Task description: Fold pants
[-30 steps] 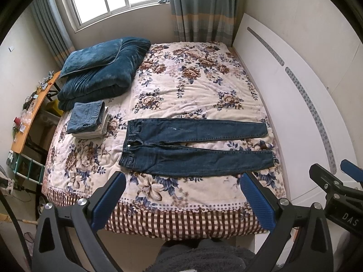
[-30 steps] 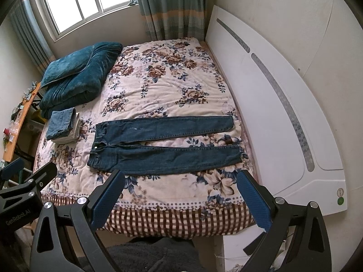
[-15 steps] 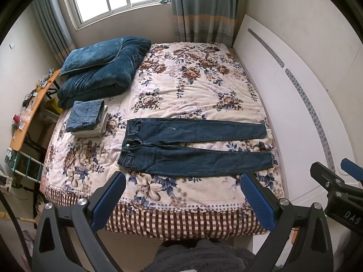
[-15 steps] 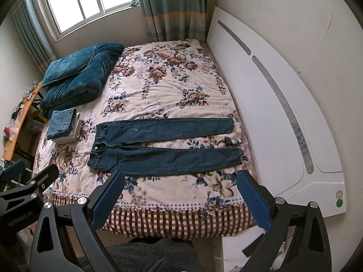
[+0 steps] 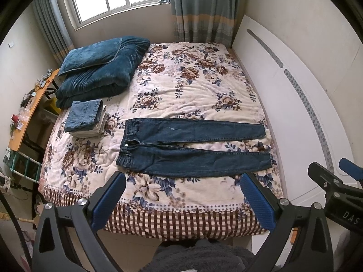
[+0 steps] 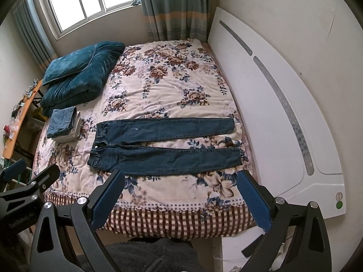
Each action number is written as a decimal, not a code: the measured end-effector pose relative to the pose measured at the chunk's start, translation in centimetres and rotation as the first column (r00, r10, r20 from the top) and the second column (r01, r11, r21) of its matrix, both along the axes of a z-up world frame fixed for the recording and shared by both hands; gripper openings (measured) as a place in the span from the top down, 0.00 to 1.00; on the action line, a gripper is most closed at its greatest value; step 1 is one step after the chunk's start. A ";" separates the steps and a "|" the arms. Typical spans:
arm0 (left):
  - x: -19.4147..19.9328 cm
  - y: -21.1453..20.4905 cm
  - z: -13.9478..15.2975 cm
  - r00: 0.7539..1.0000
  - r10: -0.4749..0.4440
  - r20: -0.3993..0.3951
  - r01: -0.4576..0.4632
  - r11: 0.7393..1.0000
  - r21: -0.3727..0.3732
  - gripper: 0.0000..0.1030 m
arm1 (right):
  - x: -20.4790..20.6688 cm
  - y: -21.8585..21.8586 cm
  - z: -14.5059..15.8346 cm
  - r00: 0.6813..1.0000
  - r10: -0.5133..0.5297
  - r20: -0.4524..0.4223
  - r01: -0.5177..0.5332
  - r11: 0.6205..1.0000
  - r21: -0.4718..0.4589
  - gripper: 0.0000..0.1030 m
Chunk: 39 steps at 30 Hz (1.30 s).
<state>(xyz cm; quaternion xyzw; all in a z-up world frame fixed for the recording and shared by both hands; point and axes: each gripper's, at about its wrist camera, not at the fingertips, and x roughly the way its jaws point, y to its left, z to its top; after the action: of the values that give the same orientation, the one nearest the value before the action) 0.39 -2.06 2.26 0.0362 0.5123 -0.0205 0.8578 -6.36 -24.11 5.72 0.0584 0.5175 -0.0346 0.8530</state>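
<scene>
Dark blue jeans (image 5: 192,145) lie flat across the near part of the floral bed (image 5: 192,86), waist to the left, both legs spread to the right. They also show in the right wrist view (image 6: 163,145). My left gripper (image 5: 183,199) is open and empty, held above the bed's near edge, short of the jeans. My right gripper (image 6: 181,197) is open and empty too, at a similar height. Each gripper shows at the edge of the other's view.
A stack of folded clothes (image 5: 85,117) sits left of the jeans. A blue folded duvet with a pillow (image 5: 99,68) lies at the far left. A white headboard (image 5: 295,104) runs along the right. A cluttered desk (image 5: 27,108) stands left of the bed.
Both views have shifted slightly; the bed and jeans sit a little lower and left in frame. The jeans have not moved and both grippers stay open.
</scene>
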 end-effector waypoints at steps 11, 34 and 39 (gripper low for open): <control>0.2 -0.4 0.2 1.000 0.000 0.002 0.000 1.000 -0.006 0.00 | -0.2 0.1 -0.1 1.000 0.002 0.004 -0.002 1.000 -0.005 0.02; 4.8 1.1 -6.6 0.990 0.141 0.002 -0.140 0.986 0.085 0.00 | 5.7 -1.1 -7.5 0.994 0.032 -0.109 -0.026 0.998 0.052 0.02; 9.3 2.7 -11.7 0.987 0.149 -0.065 -0.137 0.977 0.162 0.00 | 9.9 -0.8 -12.9 0.987 0.027 -0.160 -0.021 0.999 0.040 0.02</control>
<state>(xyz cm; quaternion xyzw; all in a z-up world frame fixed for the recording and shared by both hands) 9.65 0.65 -9.45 0.0662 0.5460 0.0803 0.8313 3.53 -24.96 -7.14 0.0655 0.5859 -0.0190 0.8075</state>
